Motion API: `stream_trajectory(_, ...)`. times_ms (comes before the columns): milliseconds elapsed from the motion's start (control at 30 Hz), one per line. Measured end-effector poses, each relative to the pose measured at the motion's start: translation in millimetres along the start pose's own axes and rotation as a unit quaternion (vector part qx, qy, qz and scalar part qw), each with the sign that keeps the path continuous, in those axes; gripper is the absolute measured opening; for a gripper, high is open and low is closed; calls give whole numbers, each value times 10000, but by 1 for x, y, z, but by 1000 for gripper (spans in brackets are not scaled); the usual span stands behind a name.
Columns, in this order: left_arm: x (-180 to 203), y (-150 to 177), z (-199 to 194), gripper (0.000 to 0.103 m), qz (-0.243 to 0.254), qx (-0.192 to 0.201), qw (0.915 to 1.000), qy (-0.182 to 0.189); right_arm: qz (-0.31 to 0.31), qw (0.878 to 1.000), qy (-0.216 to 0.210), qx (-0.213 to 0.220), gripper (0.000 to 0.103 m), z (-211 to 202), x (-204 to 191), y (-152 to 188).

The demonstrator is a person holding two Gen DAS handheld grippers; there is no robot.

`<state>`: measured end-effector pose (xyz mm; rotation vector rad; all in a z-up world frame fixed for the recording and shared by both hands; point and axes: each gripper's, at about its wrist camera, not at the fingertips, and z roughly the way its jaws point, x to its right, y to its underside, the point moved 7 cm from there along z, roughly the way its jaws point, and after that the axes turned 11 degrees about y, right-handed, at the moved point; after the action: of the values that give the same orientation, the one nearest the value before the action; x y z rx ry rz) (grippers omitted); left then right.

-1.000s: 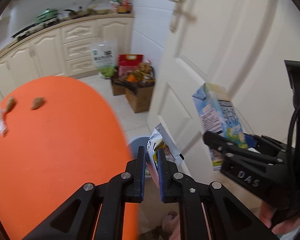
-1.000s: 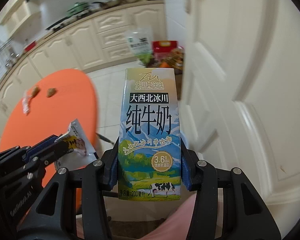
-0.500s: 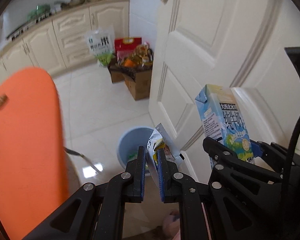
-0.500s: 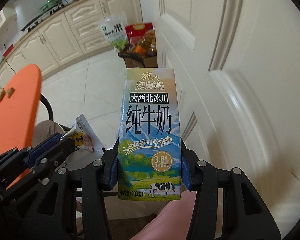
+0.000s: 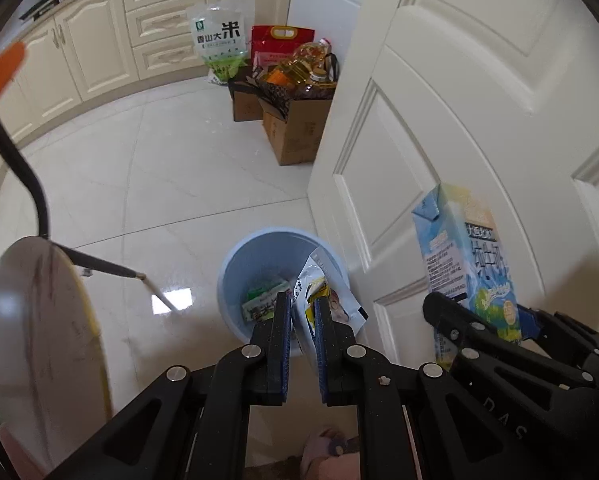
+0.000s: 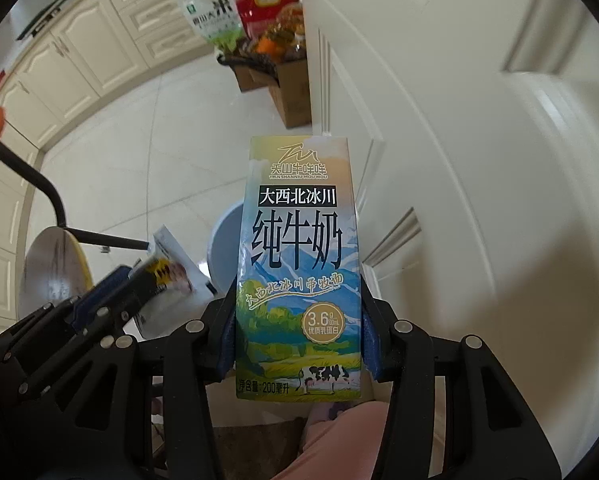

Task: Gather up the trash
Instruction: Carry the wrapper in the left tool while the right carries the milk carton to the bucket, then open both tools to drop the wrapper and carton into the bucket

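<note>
A light blue trash bin (image 5: 235, 264) stands on the floor by the white door, with a green packet (image 5: 261, 300) inside. My left gripper (image 5: 302, 304) is shut on a white and yellow snack wrapper (image 5: 319, 292), held just above the bin's near rim. My right gripper (image 6: 297, 312) is shut on an upright milk carton (image 6: 297, 240). The carton (image 5: 467, 268) hangs to the right of the bin, in front of the door. In the right wrist view the bin (image 6: 225, 240) is mostly hidden behind the carton, and the left gripper (image 6: 139, 276) with the wrapper (image 6: 171, 268) is at the lower left.
A white panelled door (image 5: 459, 120) rises at the right. Cardboard boxes (image 5: 291, 132) with oil bottles and rice bags stand by the cream cabinets (image 5: 99, 40). A round stool (image 5: 39, 320) and a black table leg (image 5: 23, 176) are at the left. The orange table's edge (image 5: 1, 66) shows at top left.
Both grippers sank and swung away from the orange table towards the floor. The blue bin has come into full view under the wrapper. Both grips are unchanged.
</note>
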<state>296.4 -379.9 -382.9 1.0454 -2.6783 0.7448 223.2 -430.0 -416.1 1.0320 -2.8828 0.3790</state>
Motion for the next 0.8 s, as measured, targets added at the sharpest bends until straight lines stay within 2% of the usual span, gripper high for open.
stream_trajectory(100,-6,-7,21,8,26,-18,10000,15,-50,9999,6,-114,46,16,-3,-12)
stream_trajectory(300,-32,-9,59,9,112,-336,9994,62,-72,9993,-198,-310,46,42,-10,-24)
stream_trajectory(400,-50,-15,76,11,-140,-436,9989,75,-76,9988,-238,-423,47,53,-15,-30)
stream_trajectory(467,-56,-15,86,14,-229,-517,9983,106,-69,9982,-296,-515,47,60,-18,-33)
stream_trajectory(533,-63,-16,101,18,-275,-704,9971,-14,-111,9980,-291,-554,47,66,-22,-37)
stream_trajectory(667,-69,-14,124,25,-468,-1049,9933,138,-112,9979,-224,-593,47,75,-25,-41)
stream_trajectory(800,-79,-19,129,30,-555,-1026,9932,47,-122,9973,-304,-656,47,79,-29,-43)
